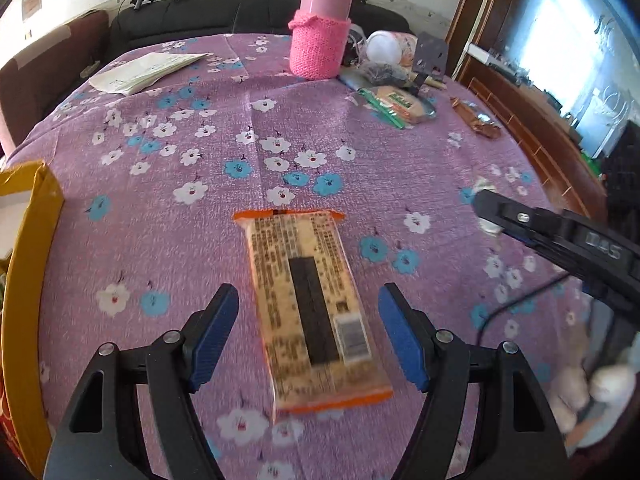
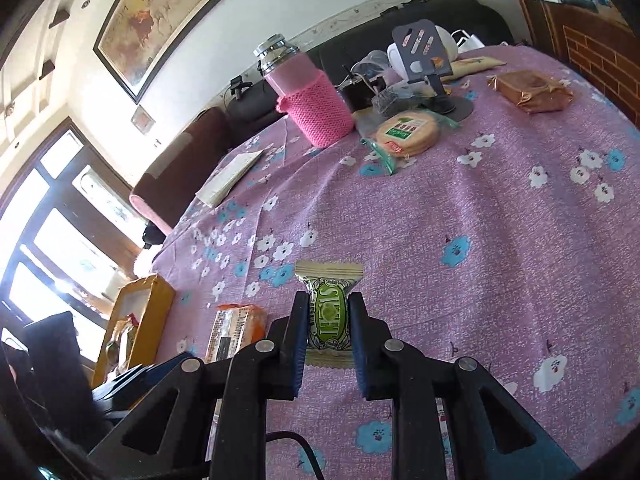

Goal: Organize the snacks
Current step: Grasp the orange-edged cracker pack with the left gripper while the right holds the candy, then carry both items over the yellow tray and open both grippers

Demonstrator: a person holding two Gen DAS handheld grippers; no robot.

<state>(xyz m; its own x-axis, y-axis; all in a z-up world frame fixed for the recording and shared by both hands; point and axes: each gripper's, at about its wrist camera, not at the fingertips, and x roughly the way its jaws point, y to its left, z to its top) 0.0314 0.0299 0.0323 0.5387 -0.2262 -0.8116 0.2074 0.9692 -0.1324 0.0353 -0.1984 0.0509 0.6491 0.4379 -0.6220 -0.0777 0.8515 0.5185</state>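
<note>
— What did the left gripper (image 1: 308, 336) show?

— Its jaws stood wide apart above the purple floral cloth (image 1: 192, 128), one blue pad (image 1: 214, 340) on each side of an orange-edged cracker pack (image 1: 310, 308). The pack lay flat on the cloth, printed side up, touching neither pad. A yellow box (image 1: 28, 280) stood at the left edge of that view.

— And the right gripper (image 2: 329, 330)?

— Clenched on a small green sweet (image 2: 329, 316), its crimped ends showing above and below the pads. Whether the sweet was lifted clear of the cloth could not be told.

— Where were the other snacks?

— At the far side of the table. A round biscuit pack (image 2: 408, 132) with a green label lay just beside a pink knitted flask (image 2: 312, 100); a brown foil packet (image 2: 530, 90) lay apart, to its right. In the right wrist view the cracker pack (image 2: 236, 330) lay near the yellow box (image 2: 138, 320), left of the gripper.

— Anything else on the table?

— A folded paper (image 1: 148, 68) at the far left, and a grey stand (image 2: 424, 50) amid clutter behind the biscuits.
</note>
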